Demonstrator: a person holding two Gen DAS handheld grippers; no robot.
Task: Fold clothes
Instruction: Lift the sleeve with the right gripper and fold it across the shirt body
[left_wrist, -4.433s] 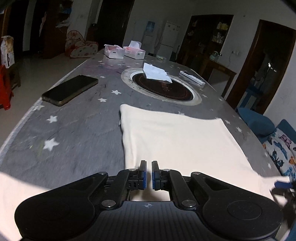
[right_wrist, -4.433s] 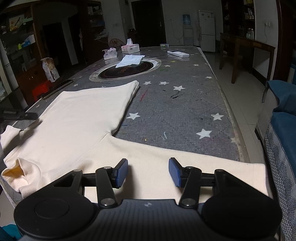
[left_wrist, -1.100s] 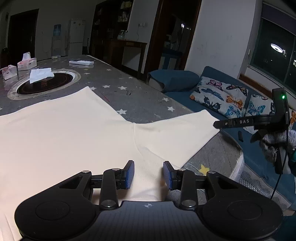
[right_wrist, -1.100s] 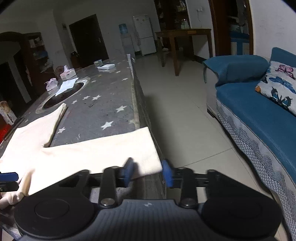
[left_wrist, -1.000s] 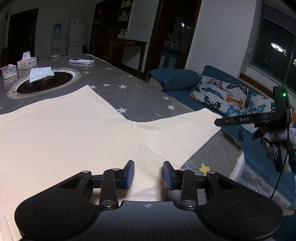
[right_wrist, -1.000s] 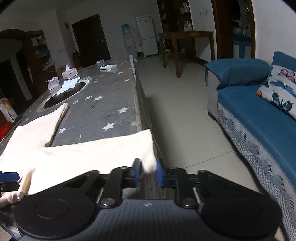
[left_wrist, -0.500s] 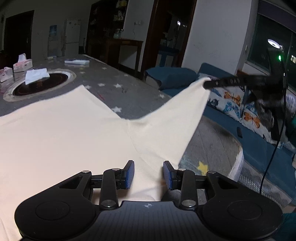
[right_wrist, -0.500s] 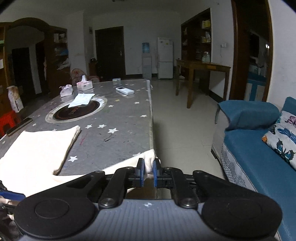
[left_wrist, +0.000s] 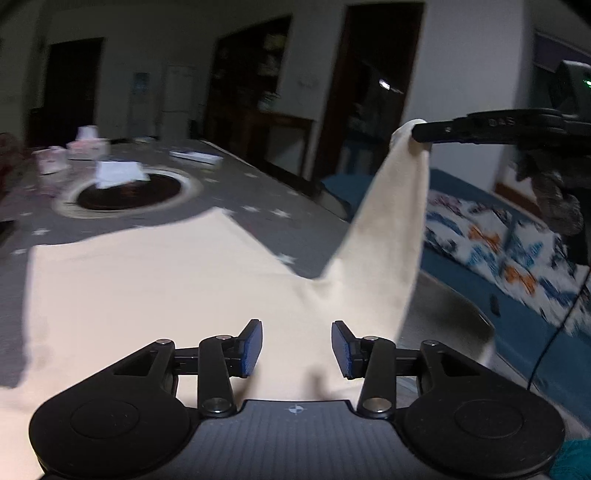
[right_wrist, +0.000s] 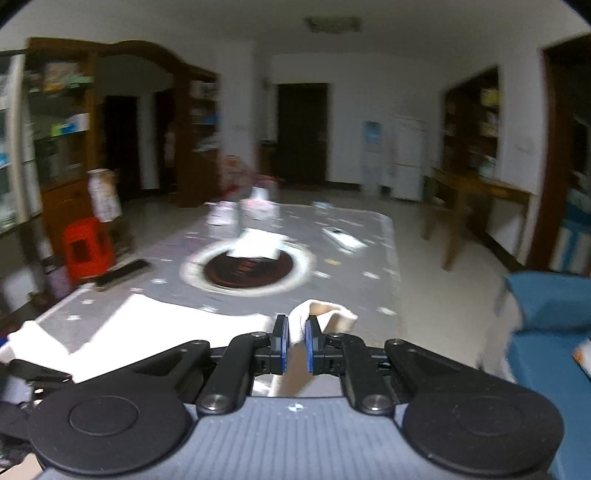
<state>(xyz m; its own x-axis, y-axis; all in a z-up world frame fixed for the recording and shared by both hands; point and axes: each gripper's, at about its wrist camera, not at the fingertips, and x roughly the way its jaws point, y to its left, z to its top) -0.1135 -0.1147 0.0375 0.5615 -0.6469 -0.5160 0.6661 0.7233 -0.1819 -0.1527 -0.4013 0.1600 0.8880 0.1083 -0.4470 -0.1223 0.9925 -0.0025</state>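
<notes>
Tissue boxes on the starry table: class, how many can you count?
2, both blurred. In the left wrist view one tissue box stands at the far end of the table, the other nearer and further left. More may be hidden.

Dim room: white walls (right_wrist: 303, 66), pale tiled floor (right_wrist: 443, 295), blue sofa (left_wrist: 517, 332), wooden side table (right_wrist: 480, 192), dark doorway (right_wrist: 302, 133).

Legible text: "DAS", faint and blurred, on right gripper (left_wrist: 419, 134) finger arm, left wrist view. Nothing else readable.
</notes>
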